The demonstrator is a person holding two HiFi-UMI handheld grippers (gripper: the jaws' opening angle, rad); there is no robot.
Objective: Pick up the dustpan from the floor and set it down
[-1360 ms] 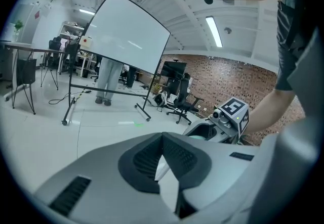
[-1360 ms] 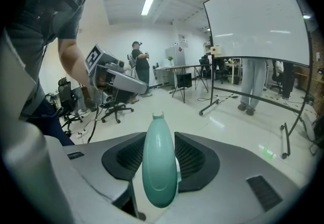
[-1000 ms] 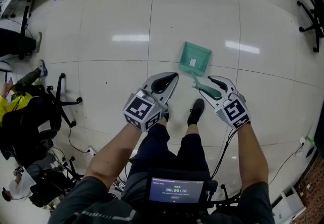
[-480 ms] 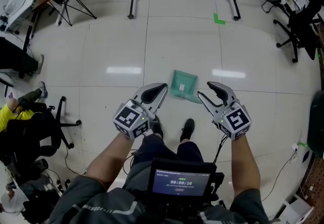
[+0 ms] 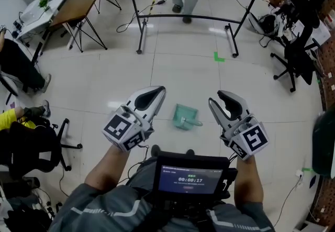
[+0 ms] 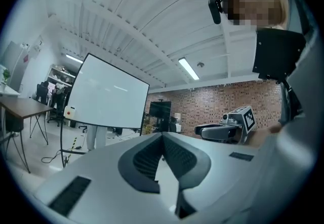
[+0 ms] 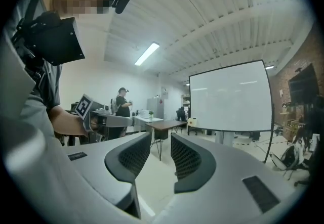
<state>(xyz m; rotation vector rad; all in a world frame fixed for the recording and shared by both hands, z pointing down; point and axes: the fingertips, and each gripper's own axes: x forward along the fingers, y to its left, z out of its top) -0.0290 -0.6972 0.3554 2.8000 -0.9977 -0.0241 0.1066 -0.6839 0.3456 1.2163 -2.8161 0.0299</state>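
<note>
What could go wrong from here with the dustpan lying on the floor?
1. The green dustpan lies on the floor just ahead of the person's shoe; a step forward might kick it or tread on it.
2. The right claw is closing on nothing and the left claw is shut, both held well above the dustpan; a grasp may fail unless one opens first.

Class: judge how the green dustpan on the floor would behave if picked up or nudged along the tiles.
The dustpan looks like thin moulded plastic, so it is probably stiff and light. It lies flat on the glossy floor, so a nudge would likely slide it, not tip it.
</note>
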